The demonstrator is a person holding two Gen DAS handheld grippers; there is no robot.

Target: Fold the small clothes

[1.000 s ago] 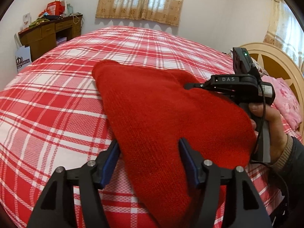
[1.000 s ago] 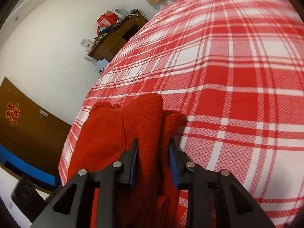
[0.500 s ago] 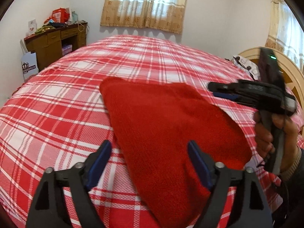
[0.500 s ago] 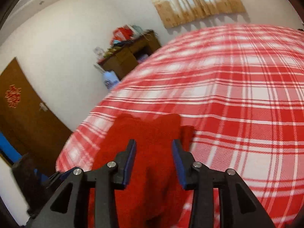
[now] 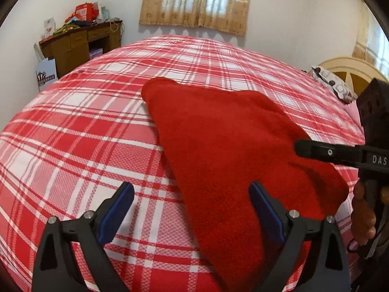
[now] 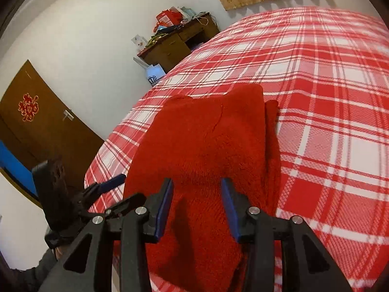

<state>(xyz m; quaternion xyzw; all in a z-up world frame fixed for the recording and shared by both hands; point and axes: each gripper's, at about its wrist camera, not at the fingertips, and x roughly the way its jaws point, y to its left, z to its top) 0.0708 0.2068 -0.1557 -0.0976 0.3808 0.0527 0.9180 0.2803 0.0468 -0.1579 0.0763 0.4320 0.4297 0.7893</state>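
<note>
A folded red knit garment (image 5: 226, 150) lies flat on the red and white plaid bed (image 5: 80, 131). My left gripper (image 5: 192, 206) is open wide and empty, above the garment's near end. My right gripper (image 6: 197, 197) is open and empty, above the near end of the garment (image 6: 206, 141). In the left wrist view the right gripper's body (image 5: 340, 153) reaches in from the right edge, over the garment. In the right wrist view the left gripper (image 6: 107, 187) shows at the lower left, beside the garment.
A wooden desk (image 5: 80, 41) with clutter stands against the far wall, a white bag (image 5: 46, 73) beside it. A headboard (image 5: 350, 70) and patterned pillow (image 5: 333, 87) are at the right. A brown door (image 6: 36, 126) is at the left of the right wrist view.
Both grippers have let go of the garment, opened and pulled back and up. The garment now lies flat on the bed.
</note>
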